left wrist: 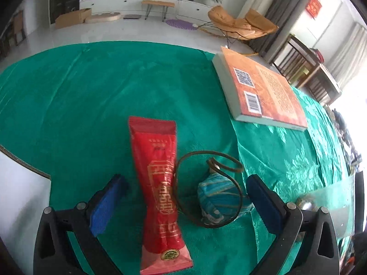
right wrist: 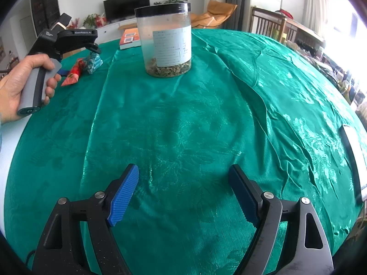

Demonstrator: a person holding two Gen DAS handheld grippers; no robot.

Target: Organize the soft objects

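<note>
Green satin cloth with a woven flower pattern covers the table in a bright living room, and it lies in loose folds. We hold our left gripper over two soft things at the near edge: a long red foil snack pouch with gold lettering, and just beside it a small round blue-and-teal fabric pouch ringed by a thin brown cord loop. Both lie between the jaws, which stand wide and touch neither. Farther back rests an orange paperback book. Our right gripper hangs over bare cloth, jaws wide with nothing between them, and beyond it stands a clear plastic jar with a black lid.

We judge the grasp not yet begun. Closing from here could catch both pouches together, since both sit inside the span. The cord might snag a pad and drag the fabric pouch along. Slippery foil could slide from the pads, and the loose cloth could bunch under a low finger.
</note>
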